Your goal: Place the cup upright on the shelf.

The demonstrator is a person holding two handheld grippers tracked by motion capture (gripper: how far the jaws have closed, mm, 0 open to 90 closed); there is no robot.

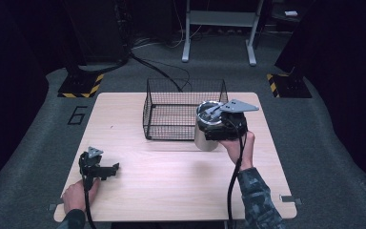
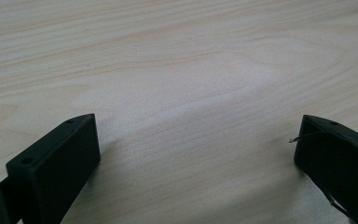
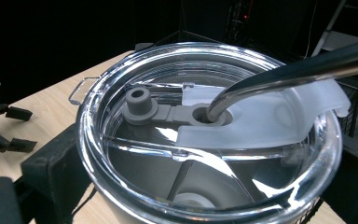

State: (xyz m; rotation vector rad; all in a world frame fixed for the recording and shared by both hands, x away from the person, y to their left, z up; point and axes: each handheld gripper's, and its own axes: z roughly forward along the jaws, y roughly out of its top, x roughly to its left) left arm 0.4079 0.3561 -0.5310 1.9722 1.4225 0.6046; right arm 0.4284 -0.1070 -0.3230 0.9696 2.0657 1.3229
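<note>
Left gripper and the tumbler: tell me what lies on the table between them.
Nothing: the high view shows bare wood between the left gripper and the tumbler.

Silver tumbler (image 1: 204,138), black wire basket (image 1: 171,114)

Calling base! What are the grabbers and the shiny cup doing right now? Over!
Right hand-held gripper shut on tumbler. Left hand-held gripper open, idle. Wire basket beside tumbler.

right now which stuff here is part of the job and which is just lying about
In the job:
- steel tumbler with clear lid and metal straw, clamped in the right gripper
- wire basket just behind it, the likely target

Lying about:
- left gripper, open, resting idle on the table
- metal stand and floor cables beyond the table
</note>
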